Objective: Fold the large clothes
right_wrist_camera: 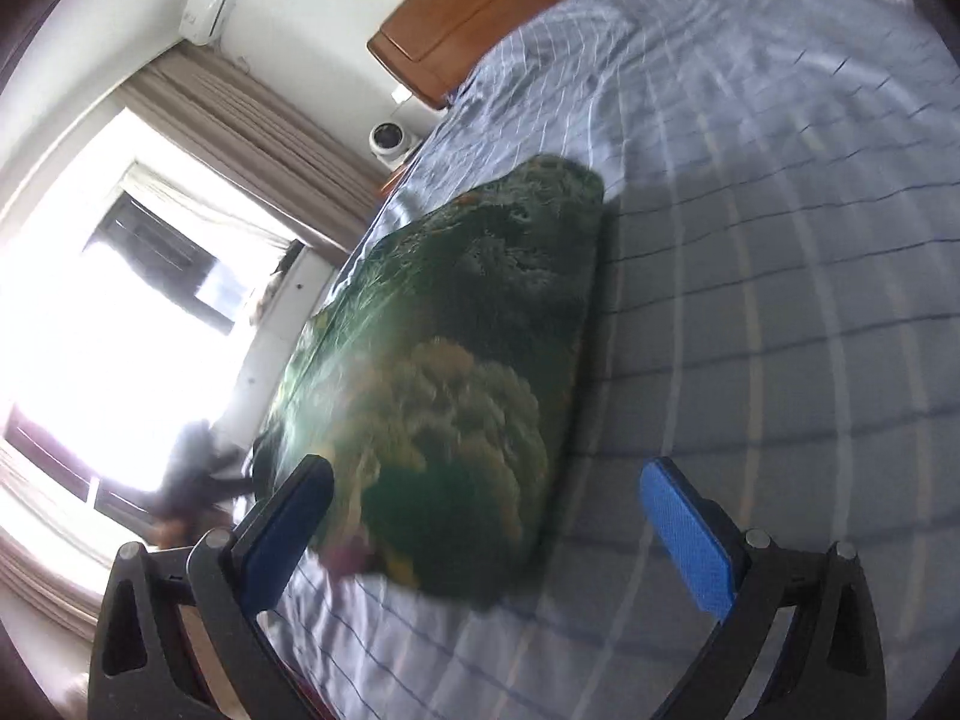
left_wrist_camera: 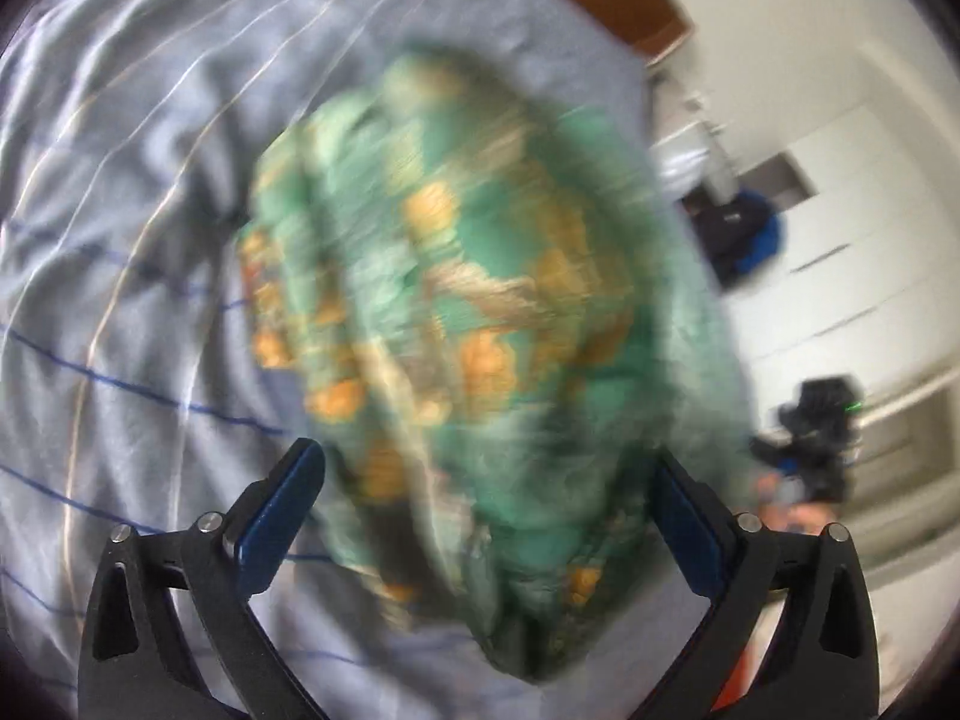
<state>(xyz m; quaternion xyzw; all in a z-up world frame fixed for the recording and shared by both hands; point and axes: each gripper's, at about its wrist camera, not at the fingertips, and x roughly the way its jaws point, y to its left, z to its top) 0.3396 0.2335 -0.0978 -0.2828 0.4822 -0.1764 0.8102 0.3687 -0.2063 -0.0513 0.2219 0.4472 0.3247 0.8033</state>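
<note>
Blurring hides most of the green cloth (left_wrist_camera: 456, 312) in the left wrist view, so its folds and edges are hard to make out. It looks like a green bundle with orange and tan patches, lying on the striped bed sheet (left_wrist_camera: 132, 276) right in front of the left gripper (left_wrist_camera: 486, 504). The near end of the cloth sits between the two blue pads, but I cannot tell if the pads touch it. The left gripper is spread wide and grips nothing that I can see. Its fingers are cut off at the bottom of the picture.

From the right wrist view the green cloth (right_wrist_camera: 480, 372) is clearer. It is a long folded shape. Its long side runs away from the right gripper (right_wrist_camera: 489, 516), from the near end just ahead of the pads toward the wooden headboard (right_wrist_camera: 480, 6) far ahead. The near end is smeared and sits closer to the left pad than to the right pad. The right gripper is spread wide too, with nothing held. The bed sheet (right_wrist_camera: 780, 300) fills the space ahead and to the right.

To the left of the right gripper a bright window (right_wrist_camera: 120, 324) washes out that side. A dark blurred shape low by the window cannot be made out.
</note>
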